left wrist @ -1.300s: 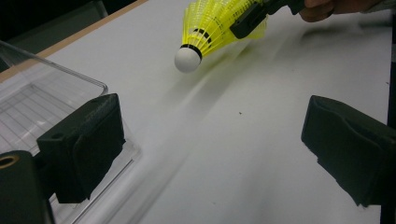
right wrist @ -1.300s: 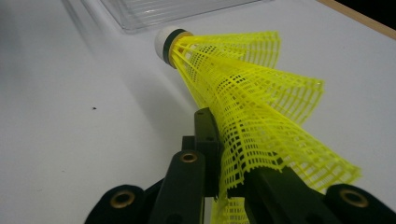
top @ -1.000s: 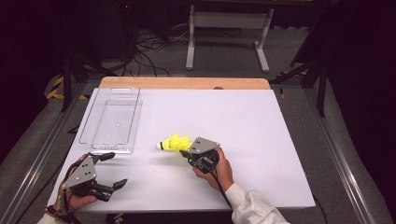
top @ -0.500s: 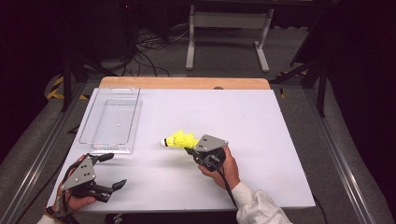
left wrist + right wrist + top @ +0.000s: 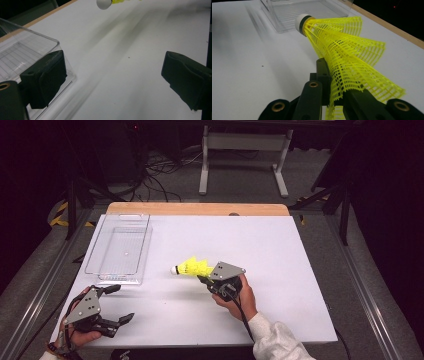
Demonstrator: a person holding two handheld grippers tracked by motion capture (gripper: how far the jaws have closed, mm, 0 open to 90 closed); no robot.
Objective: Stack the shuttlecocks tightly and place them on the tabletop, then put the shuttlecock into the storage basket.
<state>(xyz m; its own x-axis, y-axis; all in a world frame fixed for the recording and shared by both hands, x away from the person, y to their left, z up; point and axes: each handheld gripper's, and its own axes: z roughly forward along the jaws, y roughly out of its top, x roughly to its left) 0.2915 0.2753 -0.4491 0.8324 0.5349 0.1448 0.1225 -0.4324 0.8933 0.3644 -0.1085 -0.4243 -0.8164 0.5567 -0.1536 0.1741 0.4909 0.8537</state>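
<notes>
Holding: right gripper (image 5: 329,100) clamped on shuttlecock (image 5: 192,267) skirt, centre frame.
Handling: light, flimsy mesh; grip gently.
Left gripper (image 5: 114,306): jaws apart, idle.

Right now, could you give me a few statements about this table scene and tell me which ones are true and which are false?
1. The right tool is shut on the yellow shuttlecock by its mesh skirt. True.
2. The shuttlecock lies inside the clear plastic bin. False: it is outside the bin, held to the bin's right above the white tabletop.
3. The left tool is open and holds nothing. True.
4. The shuttlecock's white cork tip points toward the bin. True.
5. The bin holds several balls. False: nothing can be seen in it.
</notes>
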